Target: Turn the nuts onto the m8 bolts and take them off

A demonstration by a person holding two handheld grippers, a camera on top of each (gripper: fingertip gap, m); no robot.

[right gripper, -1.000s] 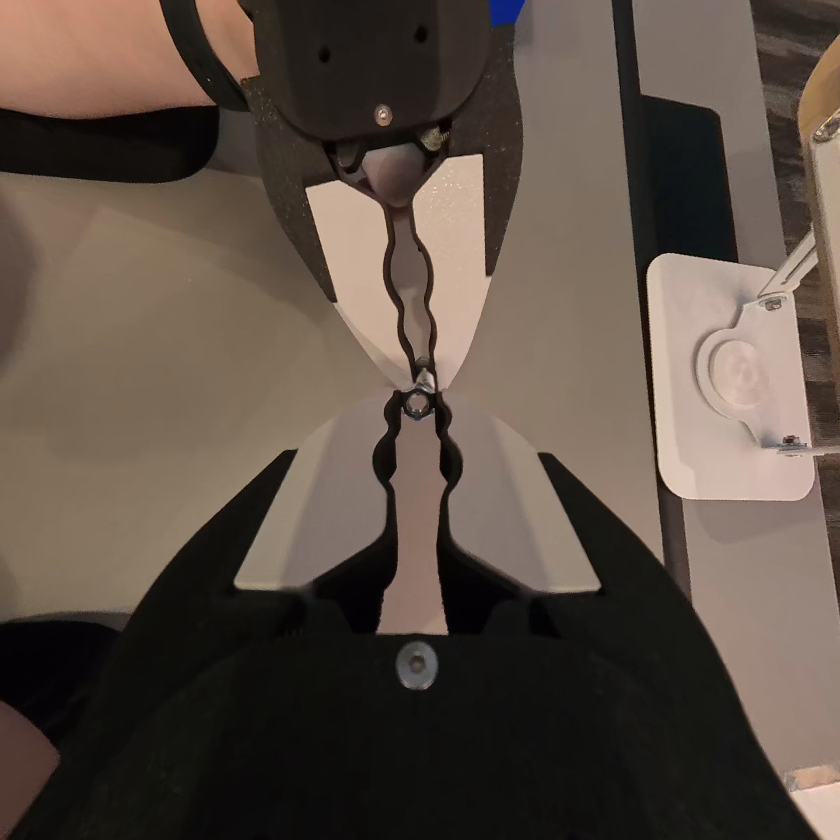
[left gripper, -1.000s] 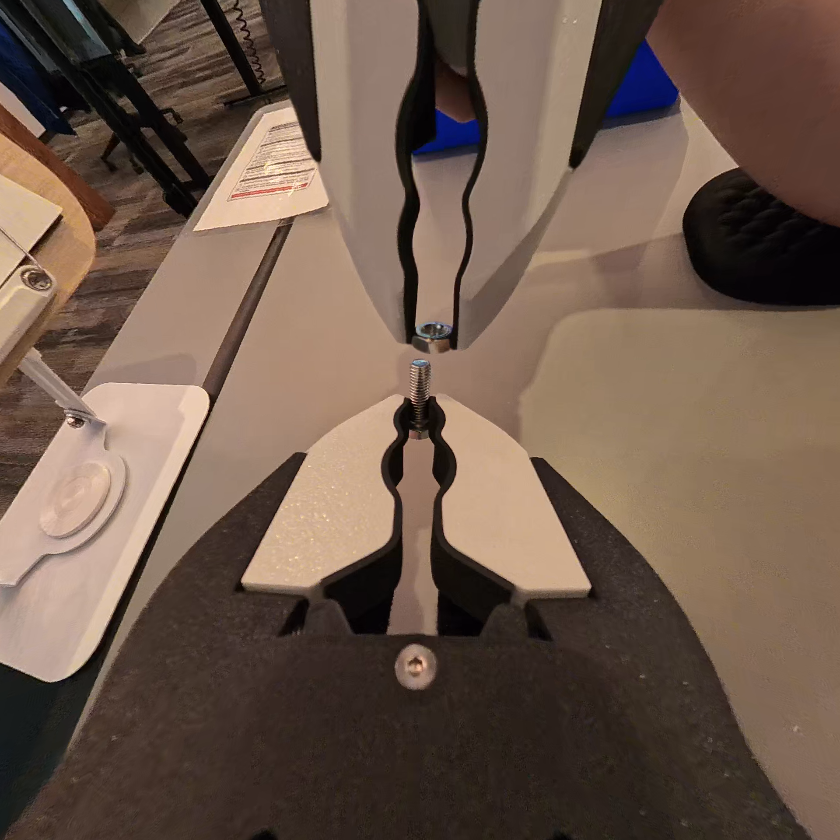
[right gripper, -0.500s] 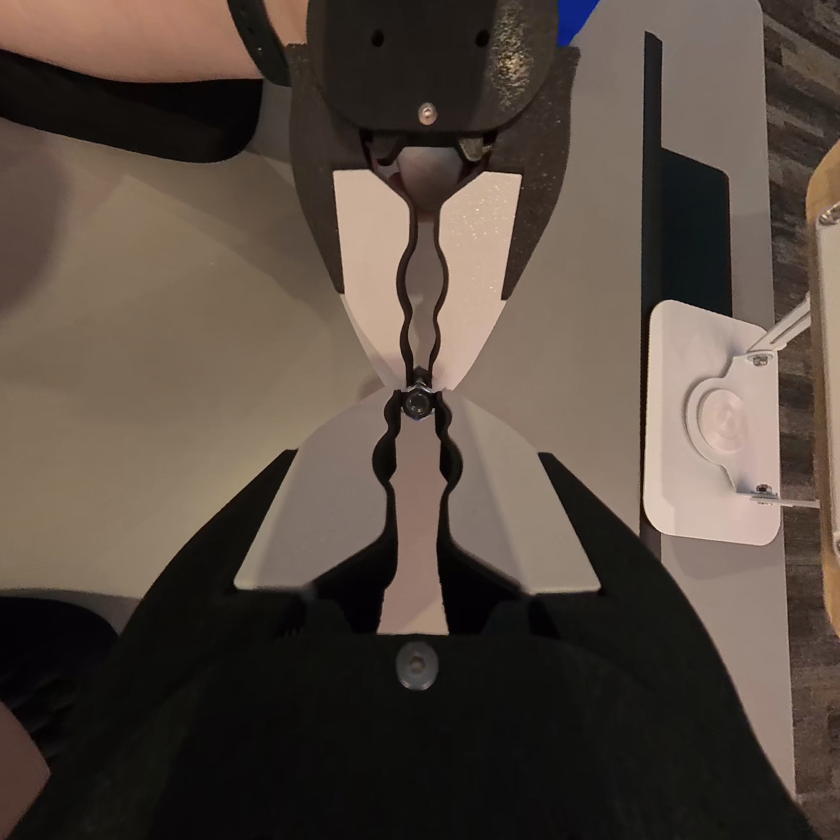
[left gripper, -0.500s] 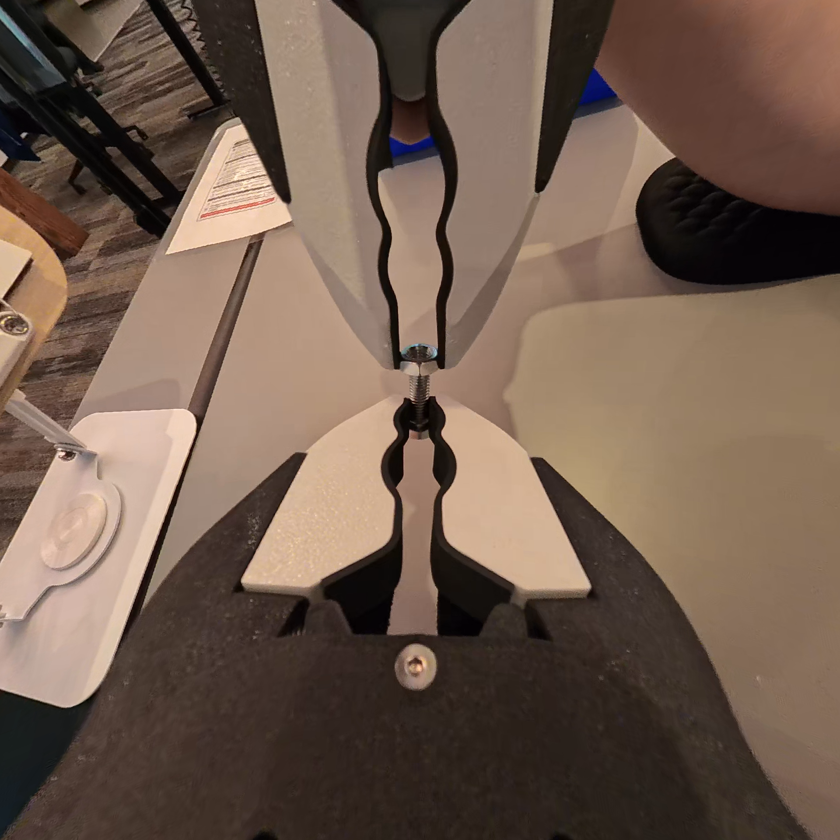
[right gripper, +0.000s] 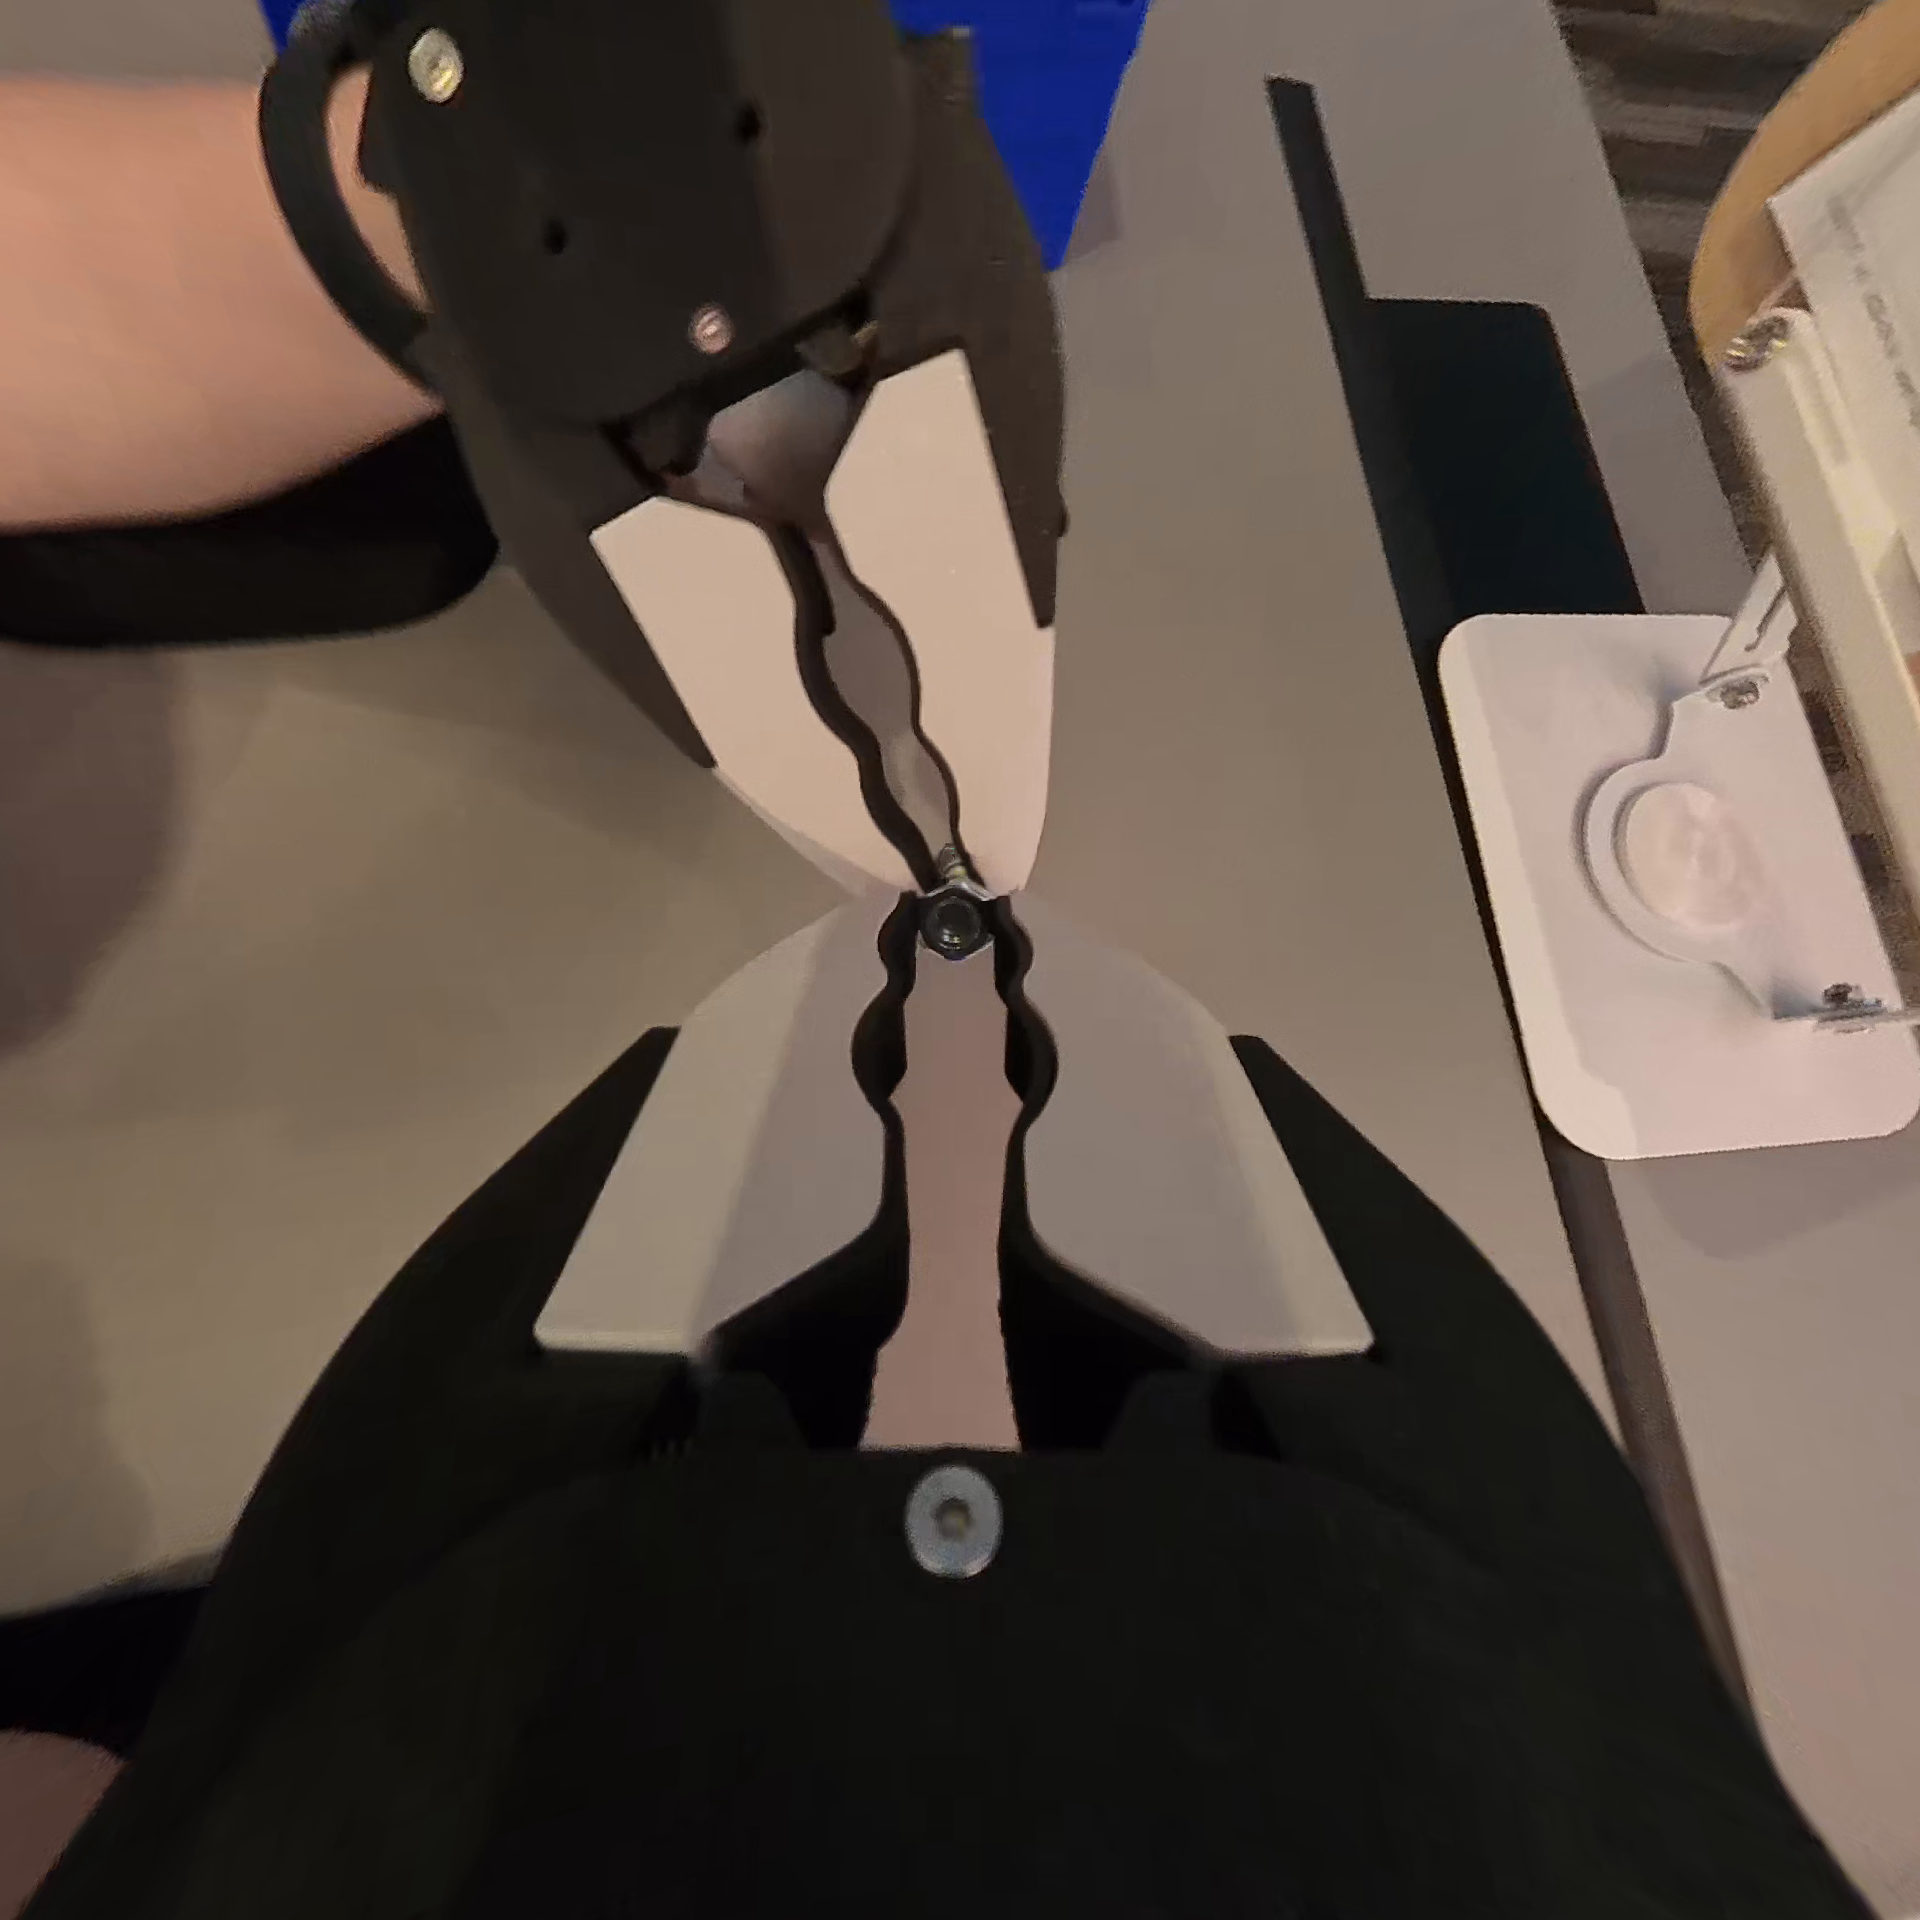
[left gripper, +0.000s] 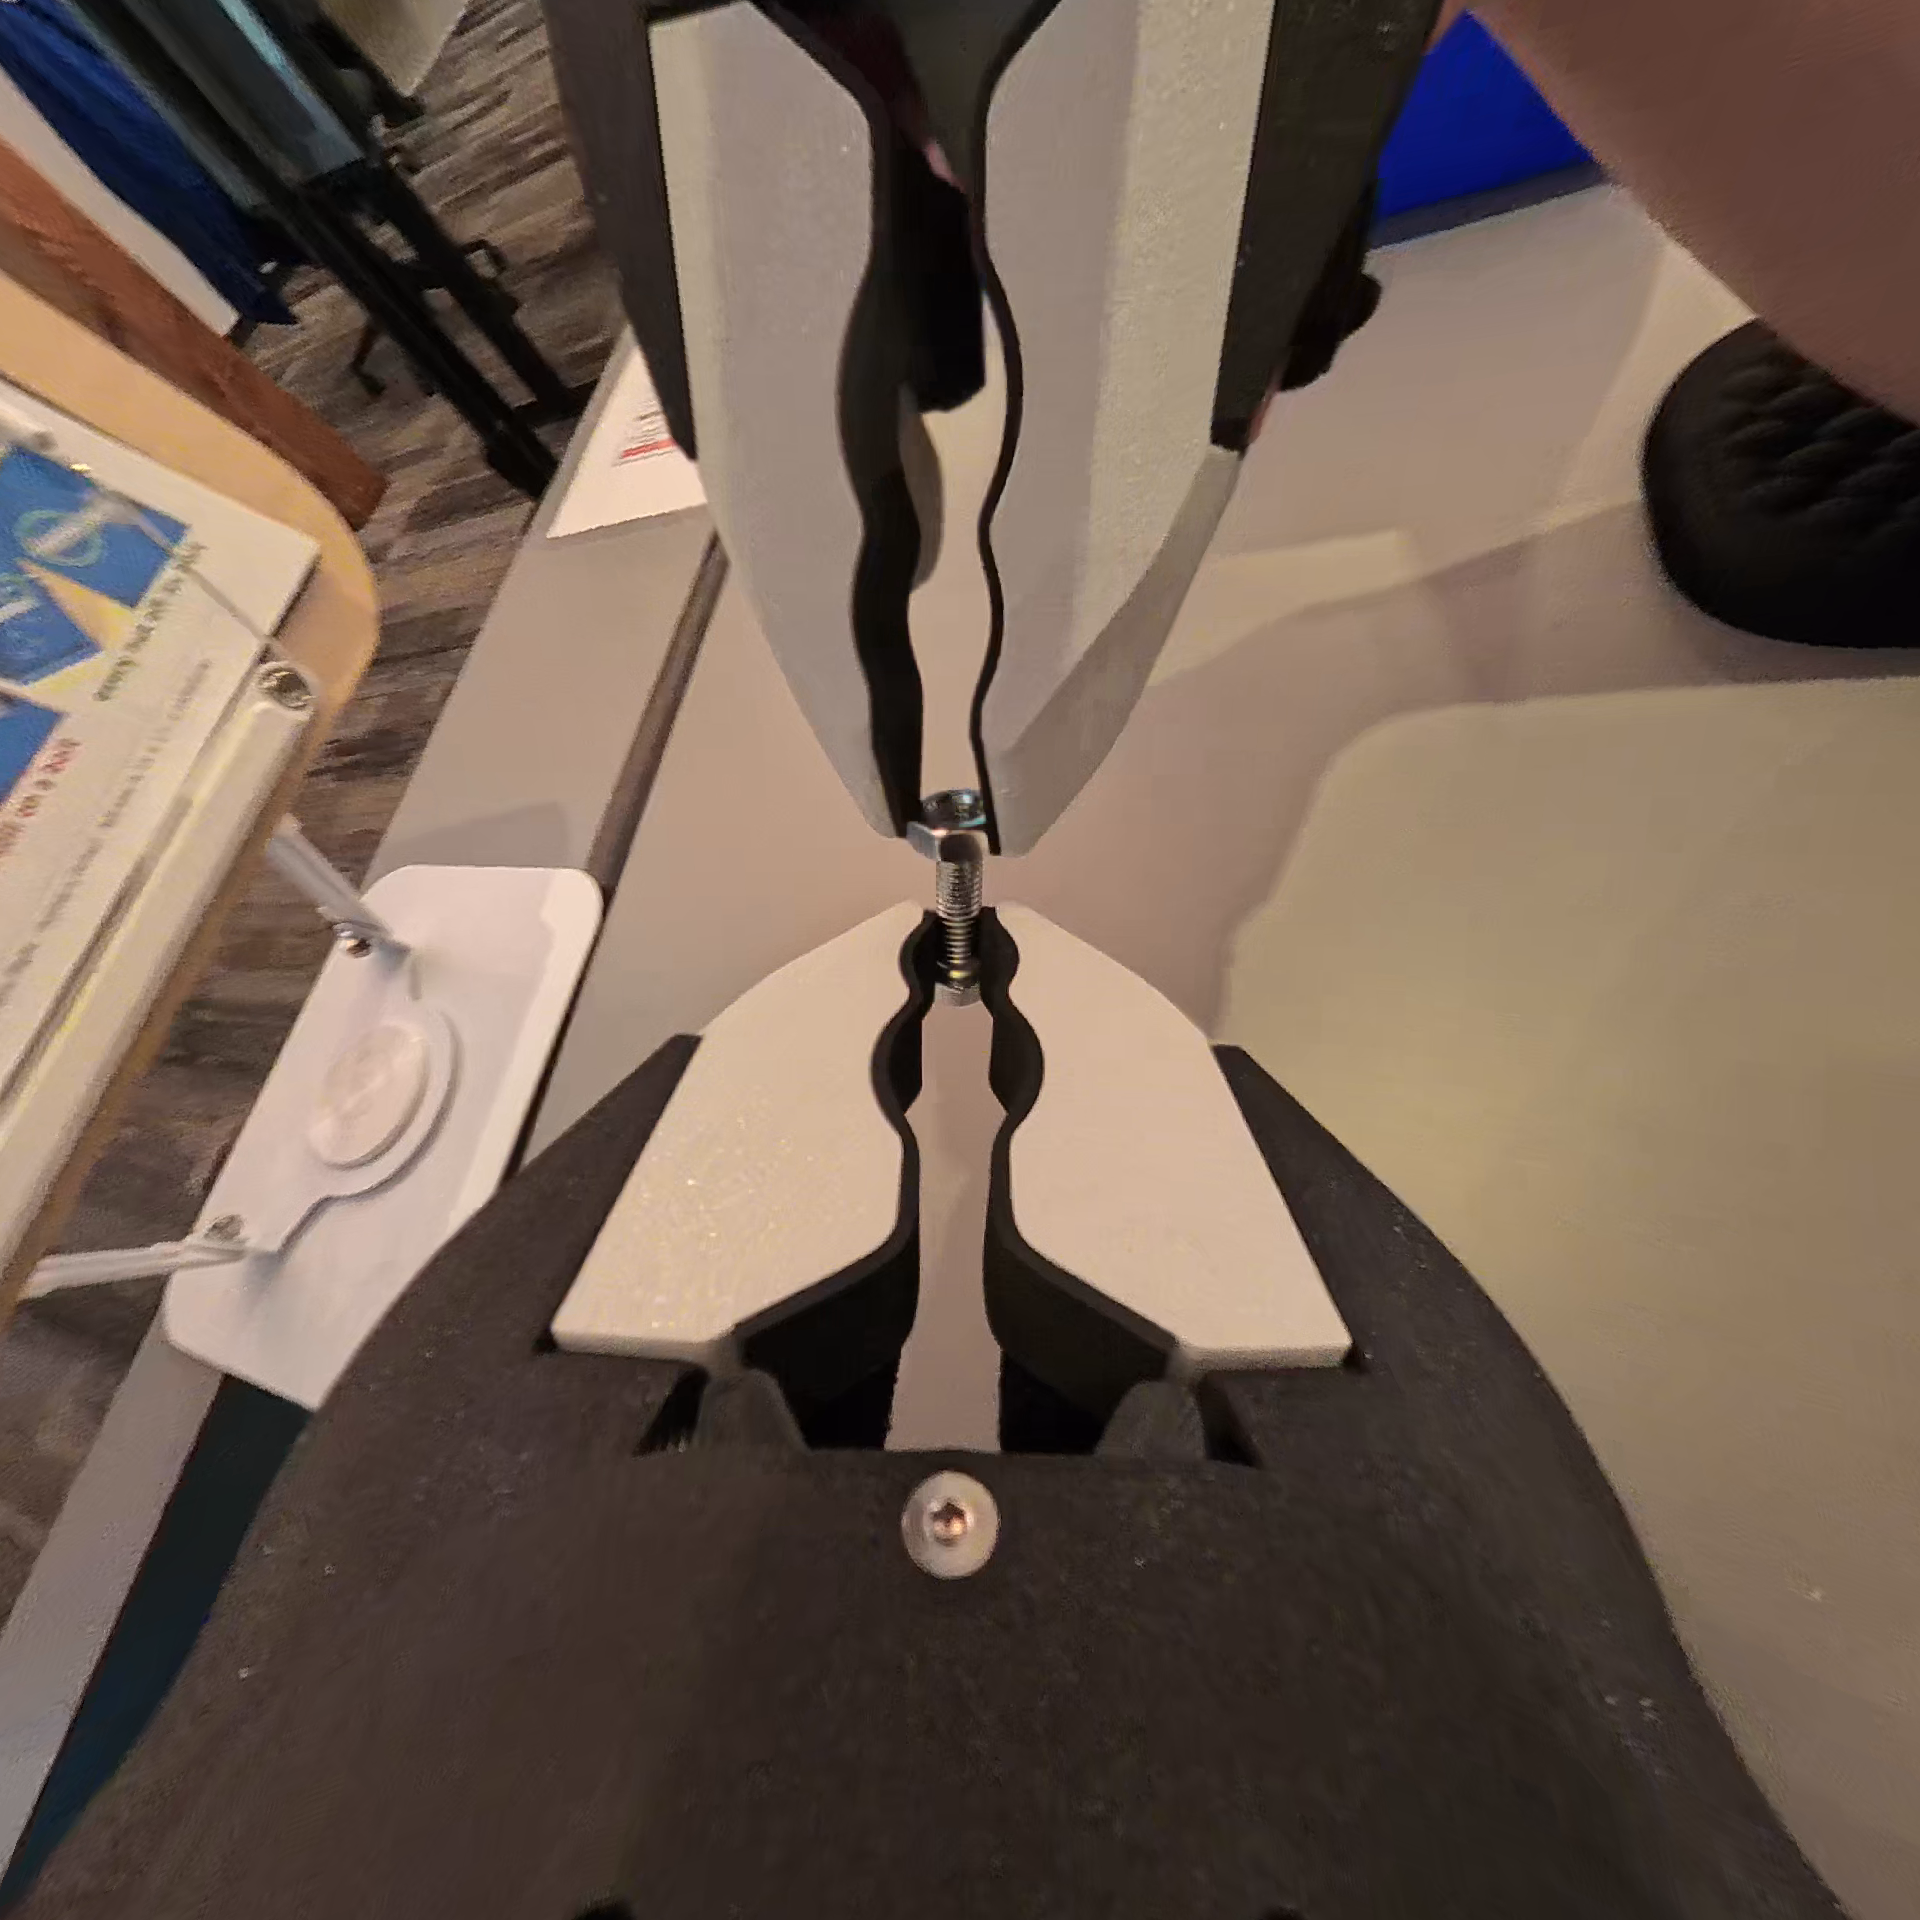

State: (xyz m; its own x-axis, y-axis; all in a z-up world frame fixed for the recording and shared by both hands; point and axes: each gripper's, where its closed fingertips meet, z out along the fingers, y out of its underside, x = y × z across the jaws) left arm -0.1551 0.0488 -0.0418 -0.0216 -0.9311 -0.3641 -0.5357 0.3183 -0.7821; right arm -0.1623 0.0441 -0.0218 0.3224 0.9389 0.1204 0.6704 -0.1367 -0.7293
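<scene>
Gripping the bolt (left gripper: pixel 954 940) by its head end, the left gripper (left gripper: pixel 954 951) has its white fingers closed on it, the threaded shank pointing away from that camera toward the far side of the scene. The right gripper (right gripper: pixel 951 928) comes in from the opposite side, its jaws pinched tight on the hex nut (right gripper: pixel 953 923), which sits on the tip of the bolt's thread; from the left wrist view the nut (left gripper: pixel 951 823) shows at the far end of the shank with bare thread between it and the left fingertips. The two grippers meet tip to tip above the pale grey table (left gripper: pixel 1558 1039), and neither one touches the surface. A white plate (left gripper: pixel 384 1101) with a round clear disc lies at the left edge of the table in the left wrist view, with thin metal struts running from it to a tilted printed sign (left gripper: pixel 94 665) in blue and yellow; its lettering is blurred and small. Farther off on the left lies a white sheet (left gripper: pixel 634 478) with red and black print, mostly hidden by the right gripper. A black padded cushion (left gripper: pixel 1787 499) rests at the far right under a person's forearm, and a blue object (right gripper: pixel 1049 114) stands at the table's far side.
</scene>
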